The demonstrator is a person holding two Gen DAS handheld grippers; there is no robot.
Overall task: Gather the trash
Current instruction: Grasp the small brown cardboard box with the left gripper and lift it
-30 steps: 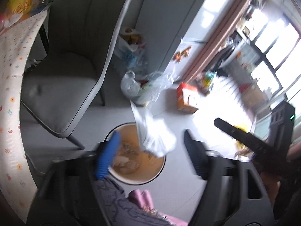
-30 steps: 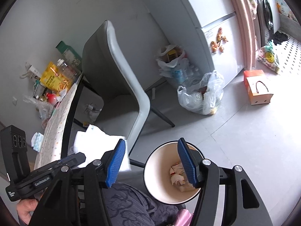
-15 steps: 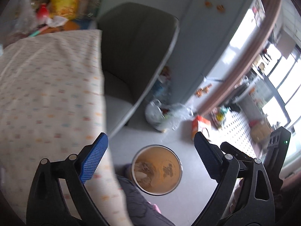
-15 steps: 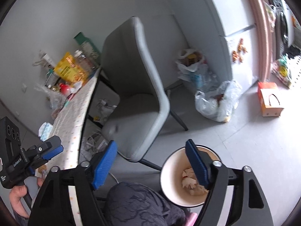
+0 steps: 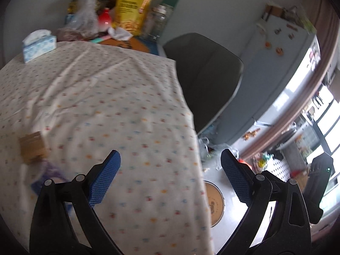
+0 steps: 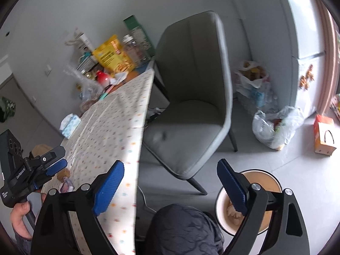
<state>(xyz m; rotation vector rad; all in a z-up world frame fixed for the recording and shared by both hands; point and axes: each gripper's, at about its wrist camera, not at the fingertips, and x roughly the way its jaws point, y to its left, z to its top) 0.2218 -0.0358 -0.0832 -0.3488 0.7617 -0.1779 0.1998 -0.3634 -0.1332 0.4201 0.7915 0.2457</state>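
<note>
Brown cardboard scrap (image 5: 32,147) and a blurred purple wrapper (image 5: 51,171) lie at the table's (image 5: 102,97) left edge, near the left claw (image 5: 170,177), which hangs wide and empty over the dotted cloth. Grey chair (image 6: 191,97) beside the table. Right claw (image 6: 171,188) wide, empty, above the floor; cream trash bin (image 6: 260,177) with crumpled paper sits below its right finger.

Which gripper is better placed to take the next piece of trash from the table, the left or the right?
Left, probably. The left gripper is open over the table, close to the small brown box. The right gripper is open too, but it faces the chair and trash bin.
</note>
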